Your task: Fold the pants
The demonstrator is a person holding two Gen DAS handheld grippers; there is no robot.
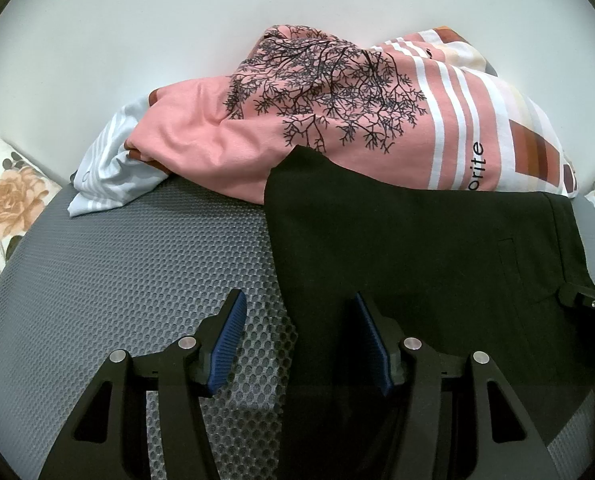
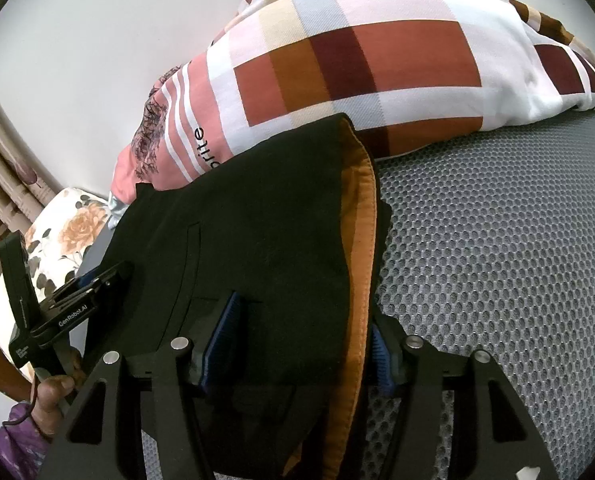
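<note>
The black pants (image 1: 417, 264) lie folded on a grey honeycomb-mesh mat (image 1: 157, 272), their far edge resting against and partly overlapping the pink-and-checked bedding (image 1: 337, 120) heaped behind them. Taking the pants as the landmark: the left gripper (image 1: 297, 344) hovers at their near left edge, jaws spread, with one blue pad (image 1: 227, 344) over bare mat beside the cloth and the other pad over the black fabric; nothing is pinched between them. In the right wrist view the right gripper (image 2: 301, 344) sits at the pants' near right edge, jaws spread wide around the fabric, one blue pad (image 2: 223, 332) showing over the black cloth and the other mostly hidden beyond an orange lining (image 2: 361, 264) that shows along the pants' right side; whether the pads press the cloth cannot be told. A welt pocket slit (image 2: 193, 240) marks the upper surface of the pants. Left of the pants in that same view, the other gripper's body carries the lettering "GenRobot.AI", held by a hand (image 2: 55, 396) with a purple sleeve. Beyond the pants' left side lies a floral-printed cushion (image 1: 1, 208), and a pale striped cloth (image 1: 109, 168) is tucked under the bedding's left end. A plain white wall (image 1: 137, 40) stands behind the bedding.
</note>
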